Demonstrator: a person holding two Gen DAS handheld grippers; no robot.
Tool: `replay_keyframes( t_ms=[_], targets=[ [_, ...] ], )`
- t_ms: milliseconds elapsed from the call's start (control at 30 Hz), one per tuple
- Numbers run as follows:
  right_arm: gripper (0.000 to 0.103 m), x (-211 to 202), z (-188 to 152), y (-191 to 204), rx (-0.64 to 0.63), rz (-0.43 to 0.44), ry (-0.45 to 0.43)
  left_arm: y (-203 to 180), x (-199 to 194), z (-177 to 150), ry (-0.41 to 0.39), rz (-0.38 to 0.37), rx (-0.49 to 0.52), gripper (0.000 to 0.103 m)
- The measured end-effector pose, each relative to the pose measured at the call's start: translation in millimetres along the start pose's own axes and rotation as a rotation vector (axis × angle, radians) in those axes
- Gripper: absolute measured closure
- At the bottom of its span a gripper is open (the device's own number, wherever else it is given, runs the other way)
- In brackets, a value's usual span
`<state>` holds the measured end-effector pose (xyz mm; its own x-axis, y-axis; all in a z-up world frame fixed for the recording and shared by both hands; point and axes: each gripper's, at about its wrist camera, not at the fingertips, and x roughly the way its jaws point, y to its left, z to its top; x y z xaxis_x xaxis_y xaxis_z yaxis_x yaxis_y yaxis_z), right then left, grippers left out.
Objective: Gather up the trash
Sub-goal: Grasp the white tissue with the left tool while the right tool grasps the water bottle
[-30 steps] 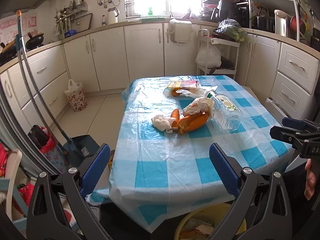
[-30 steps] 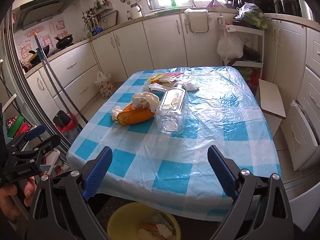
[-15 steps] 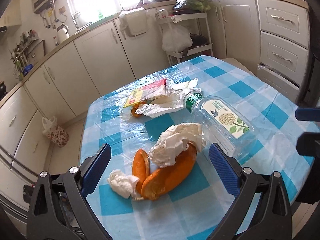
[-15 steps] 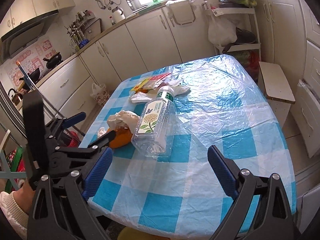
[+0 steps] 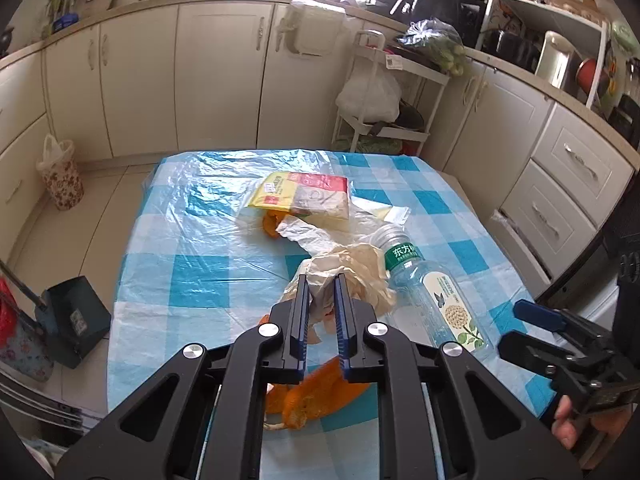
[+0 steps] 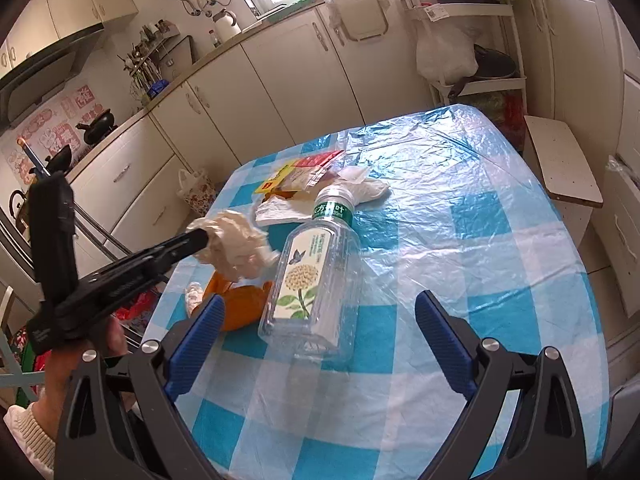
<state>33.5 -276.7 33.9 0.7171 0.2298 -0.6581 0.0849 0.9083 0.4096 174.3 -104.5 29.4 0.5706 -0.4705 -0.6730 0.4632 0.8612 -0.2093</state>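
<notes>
- My left hand-held gripper (image 5: 320, 280) has just been closing; it now pinches the crumpled off-white tissue wad (image 5: 356, 272) between its blue pads (paper visibly between them in the left wrist view).
- In the right wrist view the wad sits at the left gripper's tip, above the orange peel pieces (image 6: 240, 304) on the table with the blue-and-white checked plastic cover (image 6: 460, 264).
- My right hand-held gripper (image 6: 320, 336) is spread wide, nothing between its fingers, low over the near table edge.
- Clear plastic bottle with green label and flower print (image 6: 316, 272) lies on its side just beside the peel, ahead of the right gripper.
- Yellow-and-red snack wrapper (image 5: 300, 196) and white plastic scraps (image 5: 308, 236) lie further back.
</notes>
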Motion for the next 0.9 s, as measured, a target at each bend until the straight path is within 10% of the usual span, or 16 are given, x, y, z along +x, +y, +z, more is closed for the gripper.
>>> replay_keyframes(
  t_ms=[367, 533, 900],
  targets=[
    [0.011, 53, 5, 32, -0.13, -0.109, 0.077, 44, -66, -9, -0.106, -0.035, -0.19, 0.092],
    [0.038, 66, 0, 23, -0.107, -0.131, 0.13, 51, -87, -6, -0.145, -0.114, -0.271, 0.092],
    [0.049, 33, -13, -29, 0.172, 0.077, 0.138, 45, -132, -34, -0.183, -0.101, -0.324, 0.092]
  ],
)
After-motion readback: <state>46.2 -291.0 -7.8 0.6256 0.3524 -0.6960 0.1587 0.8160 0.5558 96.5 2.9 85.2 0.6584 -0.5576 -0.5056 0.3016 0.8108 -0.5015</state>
